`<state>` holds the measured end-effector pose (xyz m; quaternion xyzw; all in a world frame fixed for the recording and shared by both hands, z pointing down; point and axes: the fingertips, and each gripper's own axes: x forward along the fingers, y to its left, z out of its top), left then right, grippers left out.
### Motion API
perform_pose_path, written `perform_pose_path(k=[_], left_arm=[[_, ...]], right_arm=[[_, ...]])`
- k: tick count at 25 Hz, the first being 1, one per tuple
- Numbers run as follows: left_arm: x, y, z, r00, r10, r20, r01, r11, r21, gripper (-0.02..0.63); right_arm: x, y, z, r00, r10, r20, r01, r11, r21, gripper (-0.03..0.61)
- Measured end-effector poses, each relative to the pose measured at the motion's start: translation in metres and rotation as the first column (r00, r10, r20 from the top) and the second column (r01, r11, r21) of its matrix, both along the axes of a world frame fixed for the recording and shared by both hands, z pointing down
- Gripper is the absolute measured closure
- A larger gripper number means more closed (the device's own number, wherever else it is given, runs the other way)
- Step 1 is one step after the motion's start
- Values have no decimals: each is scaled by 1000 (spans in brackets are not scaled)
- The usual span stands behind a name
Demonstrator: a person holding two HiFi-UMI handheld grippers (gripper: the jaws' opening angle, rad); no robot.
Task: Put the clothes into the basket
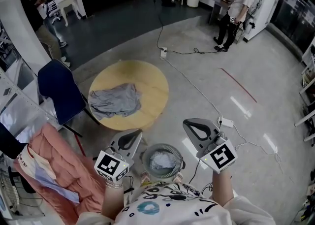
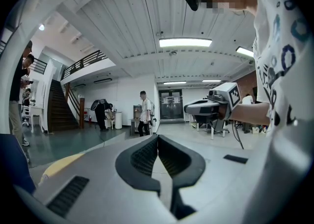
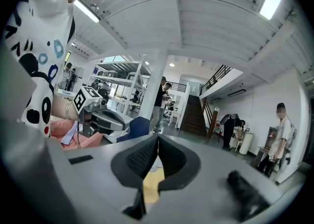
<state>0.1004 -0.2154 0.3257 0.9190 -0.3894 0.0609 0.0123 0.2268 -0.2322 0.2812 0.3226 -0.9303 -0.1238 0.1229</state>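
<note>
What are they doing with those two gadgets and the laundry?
A person holds the left hand-held gripper and the right hand-held gripper out in front, both with jaws closed and empty. A crumpled grey garment lies on the round yellow wooden table ahead, not yet picked up. The round grey mesh basket at the person's feet holds a pale cloth.

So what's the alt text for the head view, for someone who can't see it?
A person looking down holds two shut, empty claws, left claw and right claw, either side of a round basket on the floor holding a pale cloth. Beyond, a grey garment lies crumpled on a round wooden table beside a blue chair.
</note>
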Motion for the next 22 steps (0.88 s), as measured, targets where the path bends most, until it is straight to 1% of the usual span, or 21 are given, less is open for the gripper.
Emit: perform_pose_path(k=[11,22], left_arm=[[-2,-8,3,999,43,-9,-43,999,-5,598],[1,-11,0,997,74,-16,-74,997,-1,598]], right_arm=[[0,1,4,998,50,-28,-50,999,-7,549],[-2,7,3,997,67,-35,-67,998,-9,551]])
